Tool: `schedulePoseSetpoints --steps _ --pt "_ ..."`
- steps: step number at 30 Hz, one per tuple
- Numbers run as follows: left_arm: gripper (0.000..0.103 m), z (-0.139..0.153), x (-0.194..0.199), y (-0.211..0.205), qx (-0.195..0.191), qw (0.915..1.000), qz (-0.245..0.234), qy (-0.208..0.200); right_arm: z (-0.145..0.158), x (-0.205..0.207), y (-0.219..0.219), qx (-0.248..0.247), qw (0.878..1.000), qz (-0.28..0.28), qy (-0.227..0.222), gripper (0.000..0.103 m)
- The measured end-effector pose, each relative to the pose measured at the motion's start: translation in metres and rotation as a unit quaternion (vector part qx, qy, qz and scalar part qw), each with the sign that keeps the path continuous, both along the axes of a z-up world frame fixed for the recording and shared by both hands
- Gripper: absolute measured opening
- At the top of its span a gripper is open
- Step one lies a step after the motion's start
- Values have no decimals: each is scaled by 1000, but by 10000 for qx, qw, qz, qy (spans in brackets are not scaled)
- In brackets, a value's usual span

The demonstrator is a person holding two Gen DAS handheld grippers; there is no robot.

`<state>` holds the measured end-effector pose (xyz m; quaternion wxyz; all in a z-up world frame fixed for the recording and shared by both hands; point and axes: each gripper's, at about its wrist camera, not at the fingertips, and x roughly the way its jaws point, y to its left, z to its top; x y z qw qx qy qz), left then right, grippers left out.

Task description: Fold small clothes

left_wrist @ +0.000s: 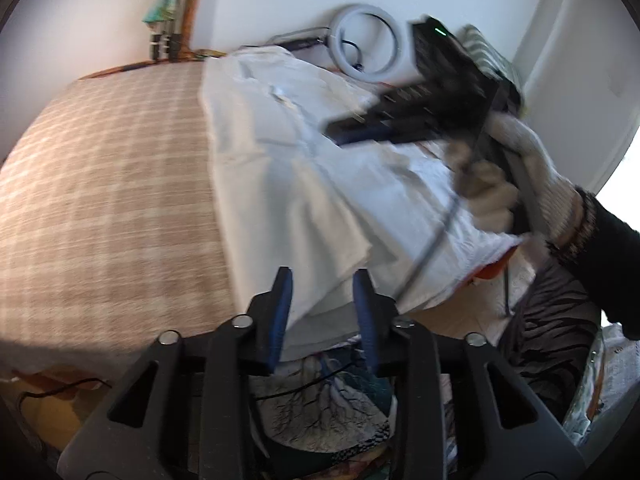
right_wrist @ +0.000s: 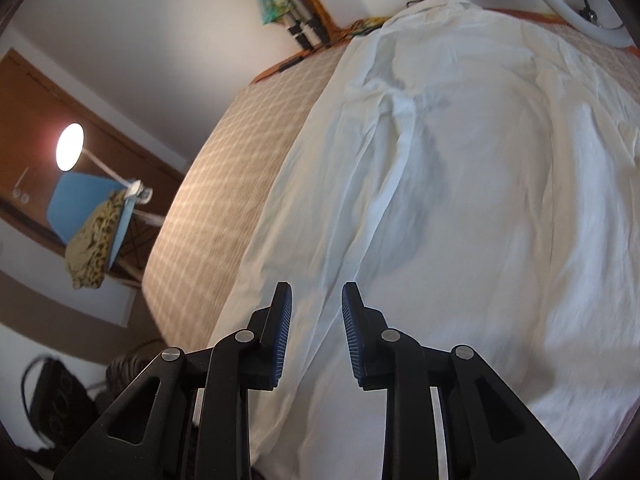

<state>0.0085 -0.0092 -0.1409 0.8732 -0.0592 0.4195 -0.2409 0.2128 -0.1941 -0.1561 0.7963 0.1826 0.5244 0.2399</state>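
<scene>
A white garment (left_wrist: 304, 168) lies spread on a bed with a beige checked cover (left_wrist: 104, 184); it also fills the right wrist view (right_wrist: 460, 200). My left gripper (left_wrist: 322, 280) is open, its blue-padded fingers either side of the garment's near hem at the bed edge. My right gripper (right_wrist: 316, 292) is open just above the garment's near left part, holding nothing. In the left wrist view the right gripper's black body (left_wrist: 420, 96), held by a gloved hand (left_wrist: 516, 184), hovers blurred over the garment's far right side.
A white ring light (left_wrist: 366, 46) leans on the wall behind the bed. Patterned clothes (left_wrist: 336, 412) lie piled below the bed edge. In the right wrist view a lit lamp (right_wrist: 70, 152) and a blue chair with leopard cloth (right_wrist: 92, 232) stand at left.
</scene>
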Motion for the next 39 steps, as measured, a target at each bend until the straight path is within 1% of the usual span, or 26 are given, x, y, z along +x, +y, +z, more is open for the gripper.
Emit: schedulePoseSetpoints --steps 2,4,6,8,9,10,11,12,13,15,16,17,19,20,21,23,25,27,29,31,32,33,34,35,36,39 --pt "36 -4 8 17 -97 9995 273 143 -3 -17 8 -8 9998 138 115 26" --pt "36 -14 22 31 -308 9971 520 466 -9 -34 19 18 9992 313 234 26" --pt "36 -24 36 38 -556 9937 585 776 -17 -47 29 -132 9984 451 321 26" --pt "36 -36 47 42 -866 9883 608 1095 -27 -59 35 -294 9972 499 480 26" --pt "36 -42 52 42 -1012 9849 583 1279 -31 -63 36 -280 9970 478 535 26" --pt "34 -45 55 43 -1112 9823 570 1398 -31 -67 35 -205 9978 398 487 26" --pt "19 -49 57 43 -1217 9799 565 1479 -32 -69 35 -162 9979 375 495 23" --pt "10 -53 60 41 -1300 9773 572 1570 -31 -70 34 -129 9980 363 501 12" --pt "6 -55 62 41 -1358 9753 627 1625 -32 -70 35 -36 9978 392 538 5" --pt "4 -53 61 42 -1478 9726 703 1649 -34 -72 36 111 9974 409 581 2" --pt "4 -49 58 43 -1477 9733 732 1594 -32 -74 36 76 9978 397 535 2" --pt "4 -44 54 43 -1383 9761 743 1500 -28 -77 35 53 9982 369 465 1" --pt "4 -40 49 38 -937 9844 718 1301 -18 -82 31 167 9989 312 315 1" --pt "4 -41 46 34 -761 9863 692 1291 -15 -84 32 114 9991 322 239 0" --pt "4 -44 46 31 -629 9876 658 1282 -14 -86 37 -57 9992 362 186 0" --pt "4 -41 46 28 -547 9894 617 1196 -23 -85 43 -365 9981 432 247 0" --pt "4 -38 46 25 -425 9910 586 1125 -31 -84 45 -419 9974 466 366 0" --pt "4 -35 43 19 -353 9923 603 1028 -29 -85 44 -408 9972 539 326 1" --pt "5 -28 38 19 -220 9940 603 890 -20 -85 42 -310 9980 541 142 1" --pt "5 -20 33 18 -79 9957 594 706 -8 -86 41 -392 9979 498 -153 2" --pt "5 -15 32 15 -1 9964 601 599 -2 -87 39 -444 9977 440 -272 7" --pt "5 -10 30 13 79 9970 613 467 0 -88 36 -461 9977 390 -324 17" --pt "5 -5 27 11 147 9974 620 335 4 -88 33 -470 9977 301 -390 23" --pt "5 0 27 9 180 9977 613 231 5 -89 29 -490 9975 226 -449 33" --pt "5 4 26 7 187 9979 602 145 9 -89 26 -528 9971 174 -528 34" --pt "5 14 26 -3 187 9985 502 -95 18 -94 20 -719 9943 85 -788 34"
